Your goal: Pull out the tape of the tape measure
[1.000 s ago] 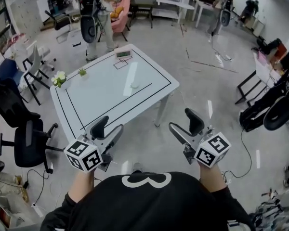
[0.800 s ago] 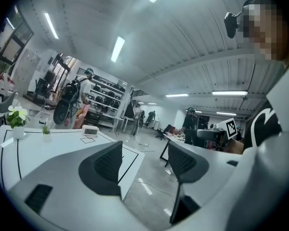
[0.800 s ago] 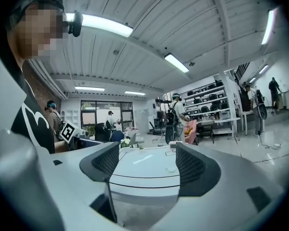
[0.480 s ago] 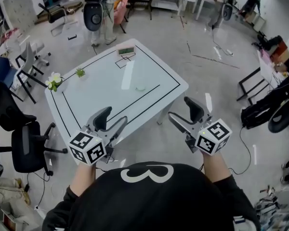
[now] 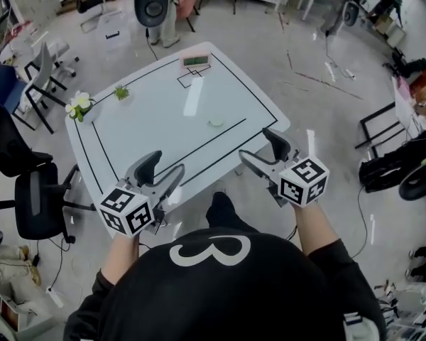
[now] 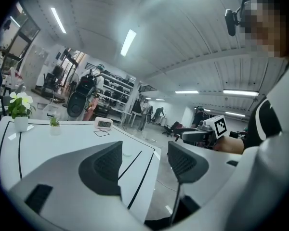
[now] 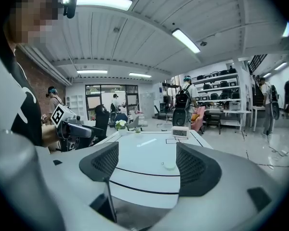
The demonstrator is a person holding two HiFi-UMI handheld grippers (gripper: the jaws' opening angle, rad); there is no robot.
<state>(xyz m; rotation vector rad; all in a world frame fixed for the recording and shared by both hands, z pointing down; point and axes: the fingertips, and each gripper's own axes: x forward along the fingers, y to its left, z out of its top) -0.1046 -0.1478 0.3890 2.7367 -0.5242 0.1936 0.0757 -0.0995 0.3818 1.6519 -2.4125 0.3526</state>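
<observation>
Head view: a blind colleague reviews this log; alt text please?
A person holds an open, empty left gripper and right gripper at the near edge of a white black-lined table; a small round white object lies beyond them.

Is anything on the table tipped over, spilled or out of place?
Nothing stands out. The flower pot, small plant and clock stand upright on the table; the round tape measure lies alone; nothing is spilled.
</observation>
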